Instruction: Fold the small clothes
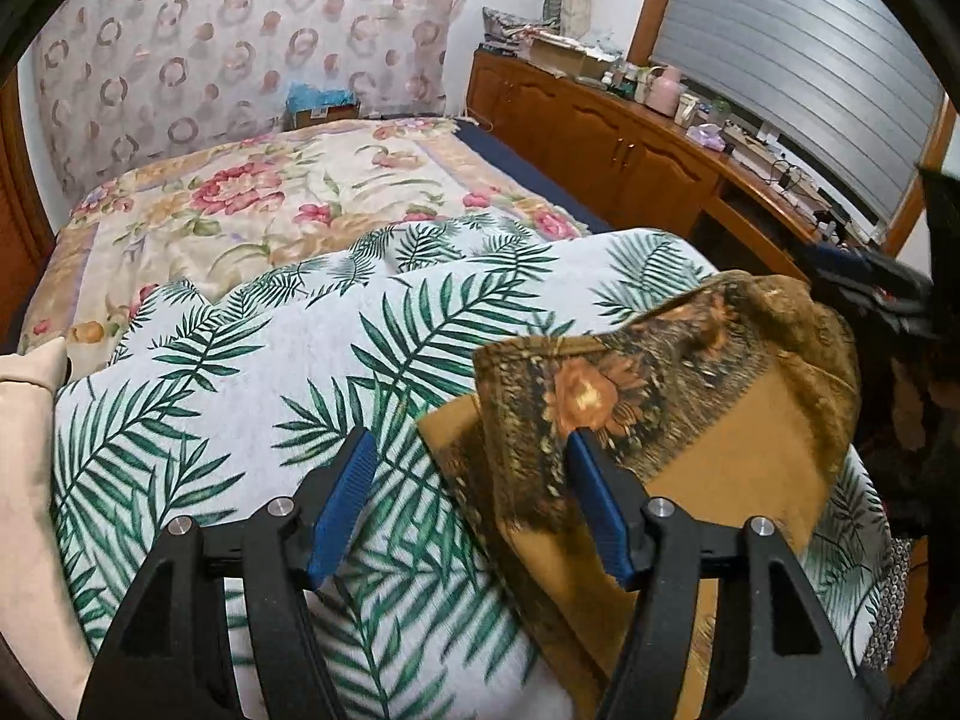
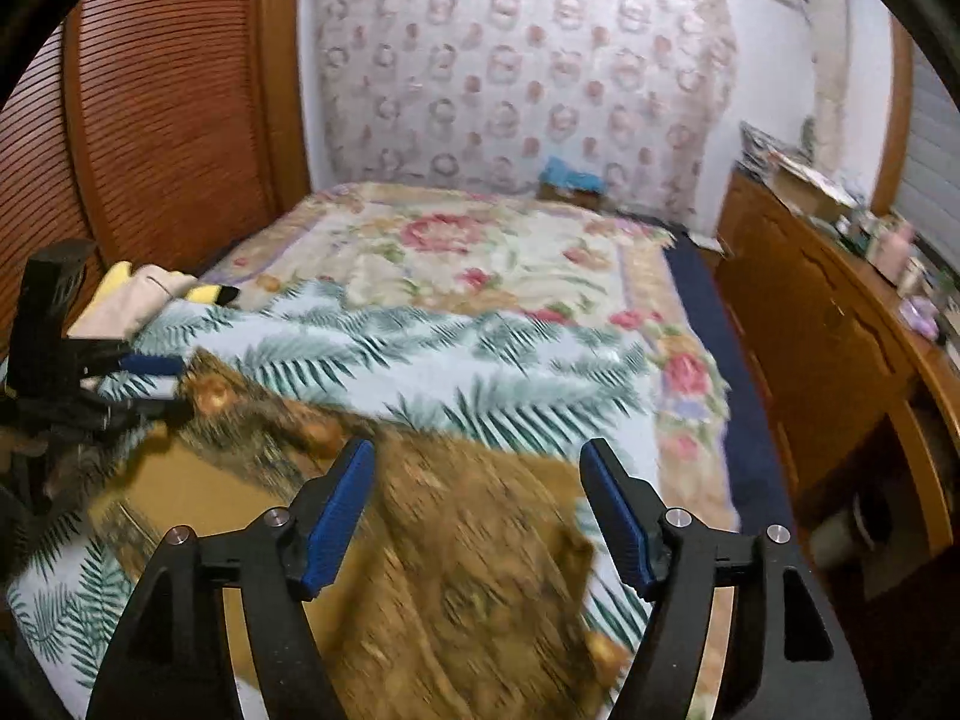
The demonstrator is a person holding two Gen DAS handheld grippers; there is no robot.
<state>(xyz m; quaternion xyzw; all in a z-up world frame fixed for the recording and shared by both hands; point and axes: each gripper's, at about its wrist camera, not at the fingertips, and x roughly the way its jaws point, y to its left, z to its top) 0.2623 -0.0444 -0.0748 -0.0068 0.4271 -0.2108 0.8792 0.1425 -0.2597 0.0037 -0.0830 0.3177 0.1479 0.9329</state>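
A brown and ochre flower-print cloth point(image 1: 690, 396) lies partly folded on a white sheet with green palm leaves point(image 1: 270, 360). My left gripper point(image 1: 469, 444) is open just over the cloth's left edge; its right finger point(image 1: 594, 498) sits over the fabric and nothing is pinched. In the right wrist view the same cloth point(image 2: 456, 528) spreads below my right gripper point(image 2: 477, 450), whose jaws stand wide apart with no fabric between the pads. The left gripper point(image 2: 168, 387) shows there at the cloth's far left corner. The picture is blurred.
The palm sheet point(image 2: 420, 348) covers the near part of a bed with a floral bedspread point(image 2: 450, 252). Folded cream and yellow clothes point(image 2: 144, 294) lie at the left. A slatted wardrobe point(image 2: 168, 90) stands left, a cluttered wooden sideboard point(image 2: 810, 330) right.
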